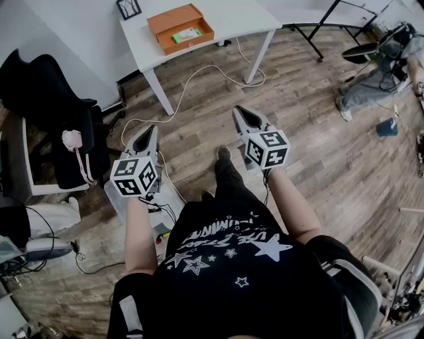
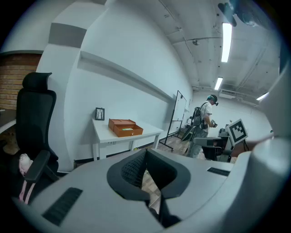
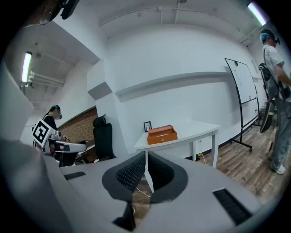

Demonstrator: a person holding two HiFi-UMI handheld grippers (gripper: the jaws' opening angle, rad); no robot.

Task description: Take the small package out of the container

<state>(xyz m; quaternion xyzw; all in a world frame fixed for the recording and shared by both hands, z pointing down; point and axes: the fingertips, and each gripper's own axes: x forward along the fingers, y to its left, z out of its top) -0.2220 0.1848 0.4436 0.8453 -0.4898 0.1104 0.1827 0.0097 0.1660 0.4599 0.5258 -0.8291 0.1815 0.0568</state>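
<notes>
An open orange box (image 1: 180, 28) sits on the white table (image 1: 232, 16) at the far side of the room. A small green and white package (image 1: 187, 34) lies inside it. My left gripper (image 1: 152, 134) and right gripper (image 1: 239, 114) are held side by side over the wooden floor, well short of the table. Both are shut with nothing between the jaws. In the left gripper view the orange box (image 2: 125, 127) stands beyond the left gripper (image 2: 146, 154), with a strip of the package (image 2: 127, 129) showing. The right gripper (image 3: 146, 157) points at the box (image 3: 161, 134) on the table (image 3: 191, 132).
A black office chair (image 1: 46, 93) stands to the left. A small picture frame (image 1: 128, 8) is behind the box. White cables (image 1: 199, 76) trail over the floor in front of the table. Another person (image 1: 374, 83) works at the right, near a whiteboard (image 3: 245, 84).
</notes>
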